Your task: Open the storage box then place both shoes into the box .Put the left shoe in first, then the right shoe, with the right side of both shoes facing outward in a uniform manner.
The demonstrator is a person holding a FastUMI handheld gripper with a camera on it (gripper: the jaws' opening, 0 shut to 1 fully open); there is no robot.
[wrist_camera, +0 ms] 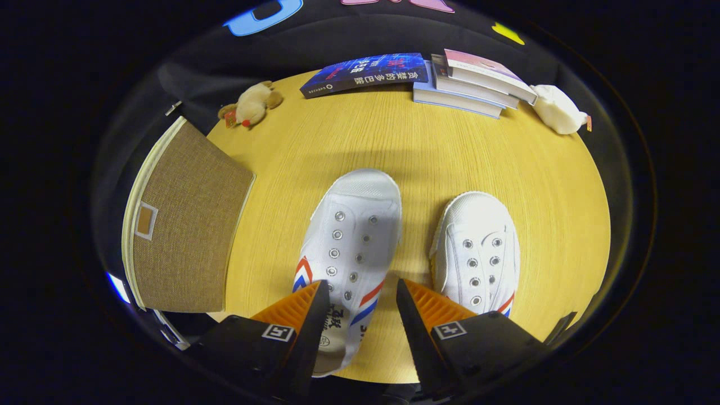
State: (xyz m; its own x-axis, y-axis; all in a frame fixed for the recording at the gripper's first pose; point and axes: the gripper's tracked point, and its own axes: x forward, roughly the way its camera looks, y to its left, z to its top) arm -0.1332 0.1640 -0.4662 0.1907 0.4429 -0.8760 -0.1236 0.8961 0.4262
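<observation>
Two white canvas shoes with red and blue stripes stand side by side on the wooden table (450, 163), toes pointing away from me. The left shoe (354, 225) lies between and just ahead of my fingers, its heel opening beneath them. The right shoe (478, 247) sits past my right finger. My gripper (363, 295) is open above the left shoe's heel, holding nothing. To the left of the shoes stands the brown fabric storage box (185, 225) with its lid down.
At the table's far edge lie a dark blue book (365, 73), a stack of books (472, 84), a small brown plush toy (250, 104) and a white plush toy (557, 109). Bare tabletop stretches between the shoes and the books.
</observation>
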